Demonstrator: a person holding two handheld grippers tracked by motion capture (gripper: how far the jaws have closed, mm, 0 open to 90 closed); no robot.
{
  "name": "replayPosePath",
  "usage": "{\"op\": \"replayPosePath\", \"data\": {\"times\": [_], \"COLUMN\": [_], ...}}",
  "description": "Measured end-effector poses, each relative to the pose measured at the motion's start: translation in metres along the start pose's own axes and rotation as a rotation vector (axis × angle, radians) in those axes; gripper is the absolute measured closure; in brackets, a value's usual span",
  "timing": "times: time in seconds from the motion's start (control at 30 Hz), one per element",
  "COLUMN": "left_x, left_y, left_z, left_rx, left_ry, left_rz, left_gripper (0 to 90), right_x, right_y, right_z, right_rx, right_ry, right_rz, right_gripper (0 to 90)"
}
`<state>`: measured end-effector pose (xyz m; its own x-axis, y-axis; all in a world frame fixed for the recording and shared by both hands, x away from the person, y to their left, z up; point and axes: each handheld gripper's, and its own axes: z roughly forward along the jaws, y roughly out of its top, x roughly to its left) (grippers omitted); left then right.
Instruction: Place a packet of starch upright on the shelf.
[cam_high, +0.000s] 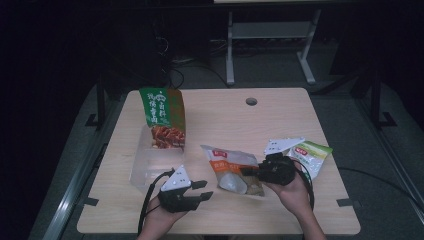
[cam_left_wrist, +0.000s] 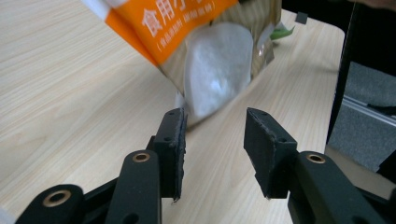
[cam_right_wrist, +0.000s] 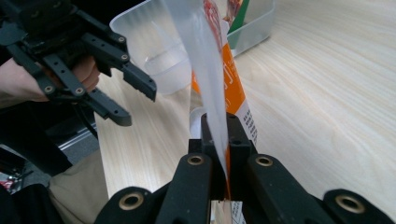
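Observation:
An orange and white pouch (cam_high: 231, 172) with a pale lump inside hangs tilted over the middle front of the wooden table (cam_high: 225, 115). My right gripper (cam_high: 250, 171) is shut on its right edge; in the right gripper view the pouch (cam_right_wrist: 219, 93) rises as a thin sheet from between the closed jaws (cam_right_wrist: 223, 126). My left gripper (cam_high: 204, 190) is open near the front left, pointing right towards the pouch. In the left gripper view the pouch (cam_left_wrist: 210, 51) hangs just beyond the parted fingertips (cam_left_wrist: 214, 123), with nothing pressed between them. The right gripper view also shows the left gripper (cam_right_wrist: 136, 105).
A clear plastic bin (cam_high: 145, 165) sits left of centre, with a green and orange snack bag (cam_high: 162, 117) standing at its far end. A green and white packet (cam_high: 312, 154) lies on the right, behind my right hand. A cable hole (cam_high: 251, 101) marks the table's far side.

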<state>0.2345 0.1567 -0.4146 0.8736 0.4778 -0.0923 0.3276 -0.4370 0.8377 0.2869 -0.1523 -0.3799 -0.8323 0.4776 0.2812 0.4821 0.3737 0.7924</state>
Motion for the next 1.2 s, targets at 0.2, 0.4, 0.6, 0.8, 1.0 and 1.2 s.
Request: {"op": "replayPosePath", "data": {"times": [0.2, 0.4, 0.6, 0.8, 1.0, 1.2], "left_x": [-0.006, -0.009, -0.011, -0.011, -0.014, -0.016], "left_y": [-0.001, -0.004, -0.010, -0.010, -0.010, -0.011], "left_z": [-0.004, -0.012, -0.017, -0.021, -0.018, -0.015], "left_rx": [0.004, -0.004, 0.027, 0.013, 0.028, 0.026], "left_ry": [-0.008, -0.008, -0.021, -0.018, -0.024, -0.034], "left_rz": [0.009, 0.011, 0.012, 0.026, 0.034, 0.045], "left_gripper": [54.2, 50.1, 48.8, 48.5, 47.6, 47.0], "right_x": [0.001, -0.001, -0.001, -0.001, 0.002, 0.005], "right_y": [0.010, 0.021, 0.037, 0.059, 0.078, 0.096], "right_z": [-0.004, -0.006, -0.002, 0.002, 0.006, 0.013], "right_rx": [-0.014, -0.031, -0.032, -0.045, -0.060, -0.064], "right_ry": [-0.022, -0.020, -0.012, 0.002, 0.021, 0.036], "right_rz": [-0.011, -0.009, -0.013, -0.019, -0.036, -0.054], "right_gripper": [89.8, 89.9, 89.8, 89.8, 89.9, 89.9]}}
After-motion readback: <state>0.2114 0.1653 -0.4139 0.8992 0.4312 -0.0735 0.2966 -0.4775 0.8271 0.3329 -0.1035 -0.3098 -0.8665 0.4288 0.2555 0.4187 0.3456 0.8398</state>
